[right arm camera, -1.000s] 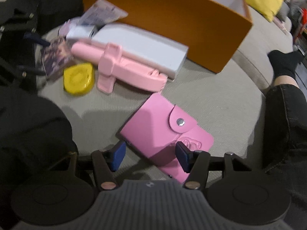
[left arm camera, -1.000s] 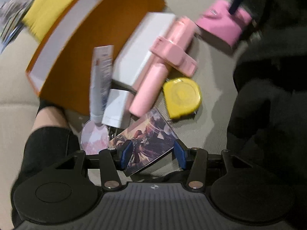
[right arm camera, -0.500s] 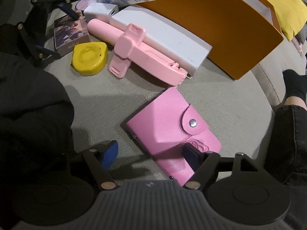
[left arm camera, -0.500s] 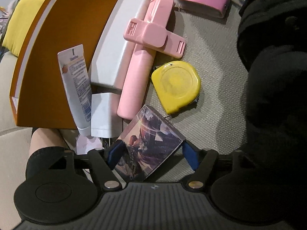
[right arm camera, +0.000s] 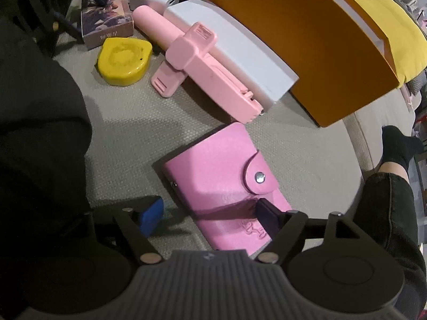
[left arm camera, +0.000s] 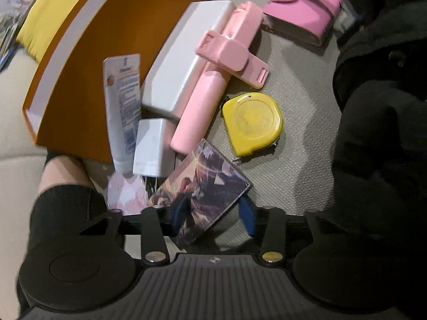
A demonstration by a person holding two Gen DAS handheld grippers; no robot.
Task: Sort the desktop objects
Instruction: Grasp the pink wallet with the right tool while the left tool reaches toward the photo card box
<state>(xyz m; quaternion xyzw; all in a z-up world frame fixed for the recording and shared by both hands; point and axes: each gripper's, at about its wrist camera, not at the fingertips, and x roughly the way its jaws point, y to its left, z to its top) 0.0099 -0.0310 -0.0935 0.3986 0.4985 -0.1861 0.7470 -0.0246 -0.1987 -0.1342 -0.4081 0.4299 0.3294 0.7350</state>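
Pink wallet (right arm camera: 221, 184) lies slantwise under my wide-open right tool (right arm camera: 210, 214), one finger touching its flap end, while my left tool (left arm camera: 212, 214), jaws just closing, pinches the picture card box (left arm camera: 205, 184) beside the yellow tape measure (left arm camera: 252, 122).

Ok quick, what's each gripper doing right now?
Left gripper: just closed in around the illustrated card box; firm grip cannot be told.
Right gripper: just opened wide, holding nothing, straddling the pink wallet.

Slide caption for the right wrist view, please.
Right gripper, jaws open, straddles the pink snap-button wallet beside the orange box.
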